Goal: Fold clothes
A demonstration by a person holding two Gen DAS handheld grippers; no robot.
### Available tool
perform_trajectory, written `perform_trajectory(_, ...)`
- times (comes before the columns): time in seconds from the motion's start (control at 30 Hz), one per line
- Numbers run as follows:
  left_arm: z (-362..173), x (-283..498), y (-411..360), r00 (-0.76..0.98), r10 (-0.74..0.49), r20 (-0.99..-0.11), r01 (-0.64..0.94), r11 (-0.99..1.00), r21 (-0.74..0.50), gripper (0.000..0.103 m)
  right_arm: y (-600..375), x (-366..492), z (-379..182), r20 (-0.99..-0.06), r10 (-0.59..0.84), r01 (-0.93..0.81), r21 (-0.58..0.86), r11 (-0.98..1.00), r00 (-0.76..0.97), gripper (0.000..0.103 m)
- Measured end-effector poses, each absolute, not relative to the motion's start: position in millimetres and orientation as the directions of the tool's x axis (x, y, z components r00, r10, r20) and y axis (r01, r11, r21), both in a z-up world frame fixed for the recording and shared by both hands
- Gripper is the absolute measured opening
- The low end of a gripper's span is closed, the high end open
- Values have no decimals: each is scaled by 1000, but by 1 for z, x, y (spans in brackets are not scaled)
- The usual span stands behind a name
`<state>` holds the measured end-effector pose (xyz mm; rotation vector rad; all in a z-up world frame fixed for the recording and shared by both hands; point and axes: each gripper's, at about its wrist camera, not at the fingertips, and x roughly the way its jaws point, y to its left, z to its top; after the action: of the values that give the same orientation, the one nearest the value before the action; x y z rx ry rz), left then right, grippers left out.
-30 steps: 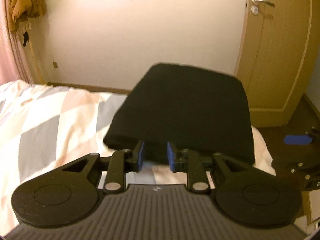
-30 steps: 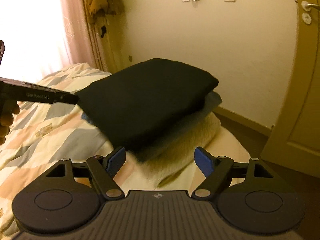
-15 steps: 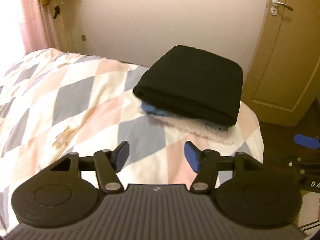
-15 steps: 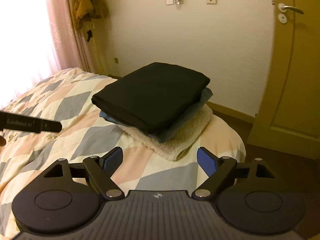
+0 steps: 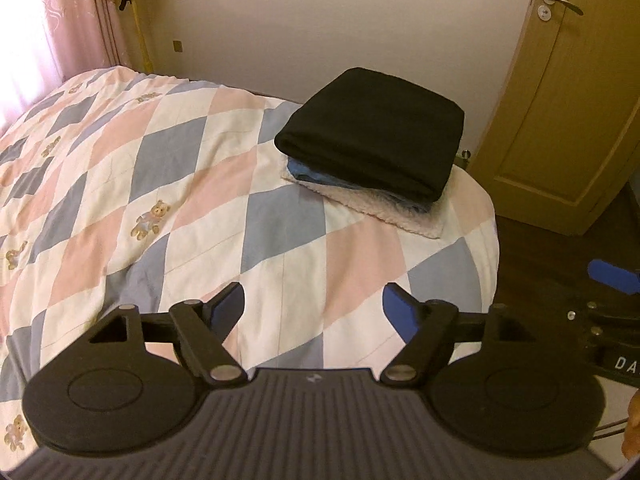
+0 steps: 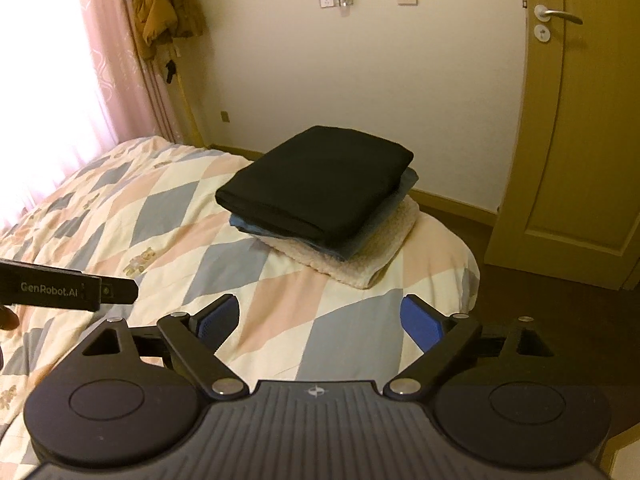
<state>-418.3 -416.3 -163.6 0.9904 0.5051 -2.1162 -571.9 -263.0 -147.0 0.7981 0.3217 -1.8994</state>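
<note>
Folded clothes stacked at the bed corner

The black folded garment tops the stack, well ahead of the left hand-held gripper and right hand-held gripper, both spread wide, empty.

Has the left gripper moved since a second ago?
Yes. The left gripper has backed away from the black folded garment on the bed and opened its fingers.

A neatly folded black garment lies flat on top of a folded blue garment, which rests on a folded cream fleece, the three stacked near the corner of the bed.
</note>
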Motion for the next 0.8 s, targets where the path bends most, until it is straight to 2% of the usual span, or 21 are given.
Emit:
perform_trajectory(0.33,-142,-409,-393,-441,-438,-784,750,-659,-53,80,-255,-548,-118,-647,-713,896,102,-433,-270,100)
perform_trajectory(0.53,-128,-402,-375,-444,-436,-783,741,-669,-48,85,-250,-541,-97,-639,-719,902,89,-422,-273,101)
perform_trajectory(0.8,-108,-391,-359,-437,-456,-775,739,-673,-21,92,-246,-532,-72,-677,-685,897,82,-435,-271,101)
